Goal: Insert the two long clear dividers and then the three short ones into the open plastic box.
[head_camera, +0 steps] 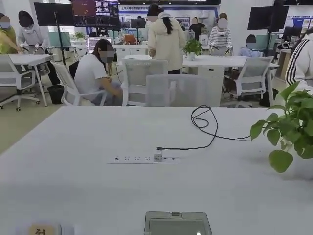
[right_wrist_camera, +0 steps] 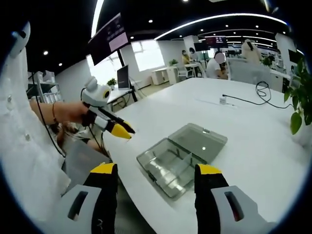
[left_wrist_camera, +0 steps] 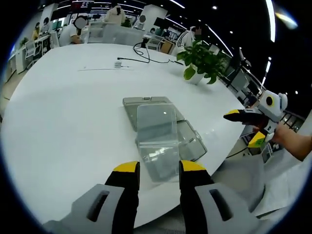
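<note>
Broad white table (head_camera: 73, 161), bare out to a green leafy plant (head_camera: 291, 125) on the right; the open clear plastic box (right_wrist_camera: 183, 156) lies at the near edge; right gripper (right_wrist_camera: 156, 170) hovers before it, jaws wide; left gripper (left_wrist_camera: 158, 168) level, a clear flat panel (left_wrist_camera: 156, 136) between its parted jaws, though I cannot tell whether it is gripped.

Open-plan office, long white desks (head_camera: 230, 61), swivel chairs (head_camera: 253, 73), wall screens (head_camera: 95, 12), people (head_camera: 90, 73) at workstations

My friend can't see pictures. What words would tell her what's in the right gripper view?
An open clear plastic box lies on a white table, its lid flipped flat beside it, just ahead of the right gripper, whose jaws stand wide apart. At the left, a person's hand holds the left gripper near the table's edge.
</note>
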The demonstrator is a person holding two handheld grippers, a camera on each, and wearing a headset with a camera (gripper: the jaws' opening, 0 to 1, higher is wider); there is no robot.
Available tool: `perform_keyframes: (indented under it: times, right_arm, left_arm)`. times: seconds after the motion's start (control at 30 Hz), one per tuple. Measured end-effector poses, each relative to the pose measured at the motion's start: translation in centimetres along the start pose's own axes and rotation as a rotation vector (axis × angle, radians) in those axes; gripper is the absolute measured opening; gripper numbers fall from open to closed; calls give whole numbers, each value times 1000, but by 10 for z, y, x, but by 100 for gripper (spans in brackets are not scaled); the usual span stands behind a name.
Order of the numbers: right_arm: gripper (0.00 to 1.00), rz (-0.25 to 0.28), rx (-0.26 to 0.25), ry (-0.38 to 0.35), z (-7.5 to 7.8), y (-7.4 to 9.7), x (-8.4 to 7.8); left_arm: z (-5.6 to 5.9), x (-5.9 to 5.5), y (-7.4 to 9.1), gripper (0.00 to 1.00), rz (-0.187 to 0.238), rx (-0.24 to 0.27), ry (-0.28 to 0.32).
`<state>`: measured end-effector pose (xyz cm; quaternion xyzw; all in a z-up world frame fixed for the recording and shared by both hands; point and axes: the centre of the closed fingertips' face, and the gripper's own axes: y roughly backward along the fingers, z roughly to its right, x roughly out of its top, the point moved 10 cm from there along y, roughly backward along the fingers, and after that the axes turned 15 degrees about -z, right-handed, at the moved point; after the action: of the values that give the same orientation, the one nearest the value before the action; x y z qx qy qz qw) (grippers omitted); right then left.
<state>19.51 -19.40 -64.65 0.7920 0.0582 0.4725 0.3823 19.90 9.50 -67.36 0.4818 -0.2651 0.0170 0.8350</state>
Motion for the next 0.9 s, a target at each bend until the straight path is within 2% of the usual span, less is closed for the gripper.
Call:
perform_keyframes:
  times: [0.17,0.47,0.67,0.77,0.9]
  right_arm:
    - [59,22,18,-116,-5,-7,16]
    - [36,30,43,-192,-20,-30,34]
    - [28,7,42,-252,-27,-44,35]
    - [22,18,55,-305,-29,-47,36]
    - [20,6,57,-332,-31,-53,37]
  left_arm:
    - [14,1,-2,30,24,-49,-12]
    - [35,5,-7,30,53,-112,-42]
    - [47,8,-9,30,64,-147,-67]
    - [51,9,-9,30,61,-141,-92]
    - [52,11,-9,30,63,-149,-100]
